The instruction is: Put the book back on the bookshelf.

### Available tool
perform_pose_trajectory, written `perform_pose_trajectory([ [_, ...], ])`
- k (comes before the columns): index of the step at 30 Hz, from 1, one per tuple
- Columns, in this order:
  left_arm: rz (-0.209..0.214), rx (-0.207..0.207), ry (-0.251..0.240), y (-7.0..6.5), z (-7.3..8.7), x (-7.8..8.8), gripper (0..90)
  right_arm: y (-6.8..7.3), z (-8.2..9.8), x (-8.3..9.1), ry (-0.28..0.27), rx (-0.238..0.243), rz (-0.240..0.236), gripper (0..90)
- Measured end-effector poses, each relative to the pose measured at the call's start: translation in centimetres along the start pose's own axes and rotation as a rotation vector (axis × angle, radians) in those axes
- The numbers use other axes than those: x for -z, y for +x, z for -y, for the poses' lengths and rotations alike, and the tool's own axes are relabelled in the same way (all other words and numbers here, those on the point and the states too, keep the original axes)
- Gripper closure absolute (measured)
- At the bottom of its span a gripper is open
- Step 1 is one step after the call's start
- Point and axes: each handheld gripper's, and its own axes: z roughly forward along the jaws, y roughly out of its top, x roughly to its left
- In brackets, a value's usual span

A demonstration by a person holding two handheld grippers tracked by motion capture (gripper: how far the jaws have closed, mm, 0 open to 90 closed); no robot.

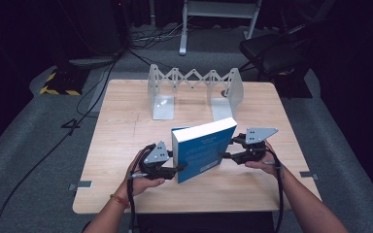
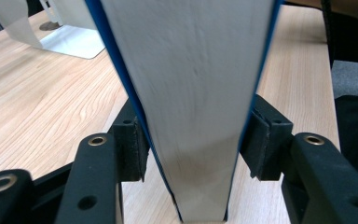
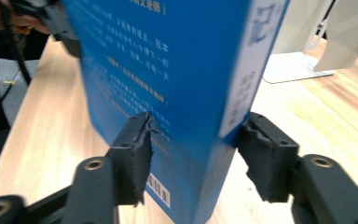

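Two pairs of tongs meet on one blue book [image 1: 205, 148], which stands upright on its lower edge at the near middle of the wooden counter [image 1: 121, 141], tilted a little so its top leans toward the far right. At the left, the left tongs [image 1: 177, 170], held in the person's left hand [image 1: 141, 177], reach in from the left to the book's open page side; in the left gripper view the white page block [image 2: 193, 93] rises between the two black pads [image 2: 133, 149], and both pads lie against the blue covers, so these tongs grip the book. In the middle, the back cover faces the near side, with lines of print and a barcode low down [image 3: 161, 189]. At the right, the right tongs [image 1: 227, 156], held in the right hand [image 1: 267, 162], come in from the right at the spine side; in the right gripper view the left pad [image 3: 137, 154] rests against the blue back cover, while the right pad [image 3: 261, 158] sits just beside the white-striped spine [image 3: 247, 70], and whether it presses there cannot be told through the blur. Farther off, at the far side of the counter, stands a pale metal expanding book rack [image 1: 194, 90] with a scissor lattice between its two end plates, well apart from the book. Dark cables [image 1: 53, 145] trail over the grey floor to the left.
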Motion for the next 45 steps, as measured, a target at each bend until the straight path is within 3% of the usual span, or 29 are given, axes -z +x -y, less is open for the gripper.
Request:
perform_pose_trajectory([
  [5,-0.023,-0.011,0.018,-0.1,-0.1,0.2,48.8,1.1,0.2,1.3,0.019,0.03,-0.041,55.8],
  [9,-0.041,0.005,0.006,-0.1,0.0,0.0,45.7,2.0,0.3,1.9,0.028,0.048,-0.075,58.6],
  [13,-0.028,0.007,0.007,0.2,-0.2,-0.2,43.6,2.8,0.4,2.5,0.027,0.052,-0.11,59.7],
  [16,-0.022,0.011,0.011,0.4,-0.4,-0.5,41.6,3.4,0.2,2.4,0.018,0.065,-0.115,57.3],
  [18,-0.015,0.013,0.01,0.7,-0.5,-0.7,41.2,3.7,0.0,1.9,0.007,0.057,-0.117,49.6],
  [20,-0.015,0.018,0.012,1.0,-0.7,-1.0,40.8,3.9,-0.3,1.3,0.018,0.069,-0.083,50.1],
  [24,-0.017,0.003,0.027,1.5,-1.3,-1.7,37.0,3.9,-0.4,0.9,-0.001,0.05,-0.061,57.4],
  [33,-0.011,-0.015,0.031,2.3,-2.5,-3.7,33.2,4.5,-0.2,1.8,-0.007,0.063,0.014,58.6],
  [39,0.002,-0.021,0.011,2.7,-3.3,-5.5,33.2,4.1,-0.1,2.7,-0.051,0.003,0.075,57.1],
  [45,-0.009,-0.021,-0.01,2.6,-3.3,-6.1,30.8,3.8,0.3,2.8,-0.081,-0.023,0.086,56.5],
])
